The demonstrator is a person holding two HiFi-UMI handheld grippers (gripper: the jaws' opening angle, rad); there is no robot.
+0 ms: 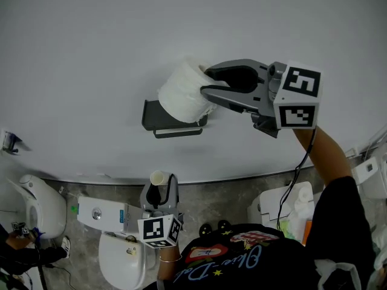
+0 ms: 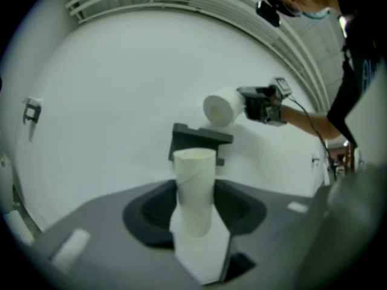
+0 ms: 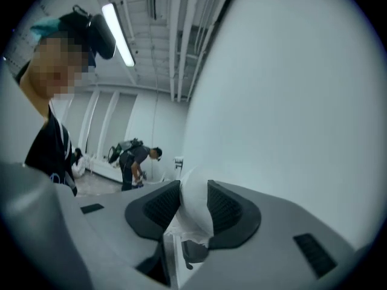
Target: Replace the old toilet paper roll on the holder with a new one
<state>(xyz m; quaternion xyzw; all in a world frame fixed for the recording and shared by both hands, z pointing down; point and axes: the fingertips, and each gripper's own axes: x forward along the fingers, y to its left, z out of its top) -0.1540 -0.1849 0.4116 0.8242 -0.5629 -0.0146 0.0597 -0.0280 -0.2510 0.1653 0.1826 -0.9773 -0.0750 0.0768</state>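
Step in hand: fitting the new roll (image 1: pixel 181 95). The right tongs (image 1: pixel 204 81) clamp its paper and hold it just above the wall holder (image 1: pixel 158 121) (whether it touches, I cannot tell). The left tongs (image 1: pixel 162 193), well below the holder, grip 1 empty cardboard tube (image 1: pixel 159 178). The next move probably calls for lining the core up with the holder's bar.

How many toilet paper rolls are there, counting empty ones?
2. A full toilet paper roll is clamped in the right gripper at the wall holder; an empty cardboard tube stands in the left gripper, lower down. More may be hidden.
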